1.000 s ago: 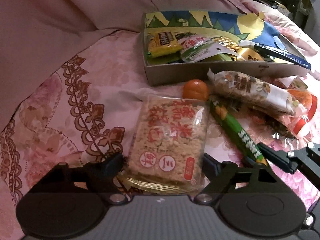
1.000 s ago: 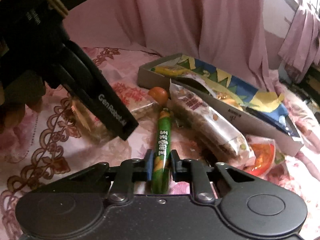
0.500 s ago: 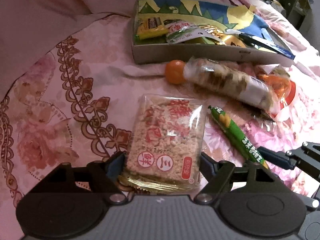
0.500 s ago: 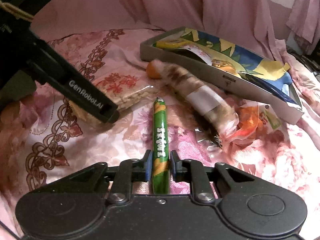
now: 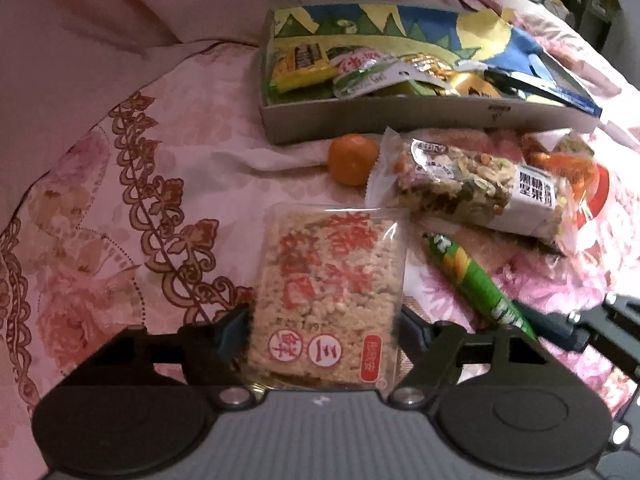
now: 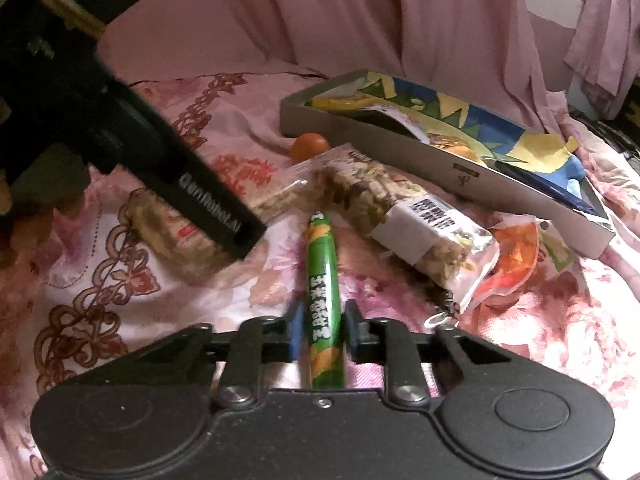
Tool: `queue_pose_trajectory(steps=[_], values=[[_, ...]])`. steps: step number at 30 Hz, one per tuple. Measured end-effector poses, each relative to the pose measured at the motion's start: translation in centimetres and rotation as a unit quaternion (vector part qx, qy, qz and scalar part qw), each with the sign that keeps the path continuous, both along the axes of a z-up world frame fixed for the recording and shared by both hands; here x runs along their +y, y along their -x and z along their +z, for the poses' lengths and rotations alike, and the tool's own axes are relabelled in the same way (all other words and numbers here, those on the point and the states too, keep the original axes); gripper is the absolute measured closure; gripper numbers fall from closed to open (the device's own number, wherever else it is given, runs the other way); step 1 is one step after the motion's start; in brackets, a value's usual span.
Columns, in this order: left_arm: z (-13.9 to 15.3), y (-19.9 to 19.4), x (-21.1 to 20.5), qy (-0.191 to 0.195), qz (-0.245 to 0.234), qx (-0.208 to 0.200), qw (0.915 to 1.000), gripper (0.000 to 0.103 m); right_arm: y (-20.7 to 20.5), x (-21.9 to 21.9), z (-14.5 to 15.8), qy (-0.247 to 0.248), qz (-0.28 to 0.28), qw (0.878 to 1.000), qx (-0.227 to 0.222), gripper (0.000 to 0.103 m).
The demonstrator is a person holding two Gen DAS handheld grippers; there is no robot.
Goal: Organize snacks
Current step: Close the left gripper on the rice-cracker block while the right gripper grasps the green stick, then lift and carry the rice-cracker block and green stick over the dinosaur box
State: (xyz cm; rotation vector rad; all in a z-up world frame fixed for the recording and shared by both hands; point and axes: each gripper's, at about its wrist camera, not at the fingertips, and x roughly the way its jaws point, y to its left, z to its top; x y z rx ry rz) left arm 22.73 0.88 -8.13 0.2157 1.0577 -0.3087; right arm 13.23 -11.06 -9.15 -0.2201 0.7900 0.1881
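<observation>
I have one bedspread (image 5: 120,208) under everything, pink with brown scrollwork, and its softness is likely why the packets lie tilted and overlapping, not flat.

One cardboard box (image 5: 400,120), shallow and open-topped, sits at the far side; I take it as the place the loose snacks are meant to go, since it already holds a jumble of packets. I can make out a yellow one (image 5: 300,66) at its left end, but the rest overlap too much for me to count.

Just in front of the box lies one long clear-wrapped nut bar (image 5: 472,184), with one orange-and-red pouch (image 5: 576,172) tucked against its far end.

My left gripper (image 5: 324,328) has its fingers spread wide and pressed against both sides of one square rice-crisp cake (image 5: 332,284) in clear wrap, gripping it at its near end. From the right wrist view that cake seems raised at the gripper end, though I can't tell whether it is fully clear of the cloth.

My right gripper (image 6: 320,330) has its blue-padded fingers drawn in narrow on one green sausage stick (image 6: 324,296), gripped near its near end so the long part points toward the box.

One small tangerine (image 5: 352,158) rests touching the nut bar's wrapper, near the box wall.
</observation>
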Motion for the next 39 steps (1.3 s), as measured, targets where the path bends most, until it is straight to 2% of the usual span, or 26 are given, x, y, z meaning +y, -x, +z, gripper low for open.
queue_pose_trajectory(steps=[5,9,12,16,22,28,35,39], values=[[0.4,0.4,0.7,0.025,0.015,0.01,0.9995,0.025,1.2,0.9,0.1,0.046,0.027,0.999,-0.004,0.084],[1.3,1.2,1.3,0.059,0.03,0.014,0.9977,0.025,2.6,1.9,0.1,0.124,0.062,0.99,-0.02,0.085],[2.3,2.1,1.5,0.075,0.033,-0.001,0.9966,0.025,3.8,2.2,0.2,0.176,0.085,0.98,-0.039,0.085],[3.9,3.0,1.5,0.087,0.033,-0.042,0.9948,0.025,5.1,1.7,1.1,0.211,0.093,0.971,-0.064,0.085],[5.5,3.3,1.5,0.114,0.048,-0.095,0.9877,0.025,5.9,-0.3,4.4,0.213,0.082,0.967,-0.109,0.085],[7.1,2.1,1.5,0.127,0.088,-0.164,0.9744,0.024,4.9,-2.9,7.3,0.213,0.071,0.961,-0.16,0.085],[8.6,-1.4,-0.2,0.156,0.116,-0.228,0.9539,0.024,1.5,-5.3,7.4,0.217,0.059,0.953,-0.203,0.085],[8.4,-4.2,-1.9,0.176,0.114,-0.233,0.9495,0.024,-1.0,-5.6,6.9,0.207,0.039,0.953,-0.219,0.085]])
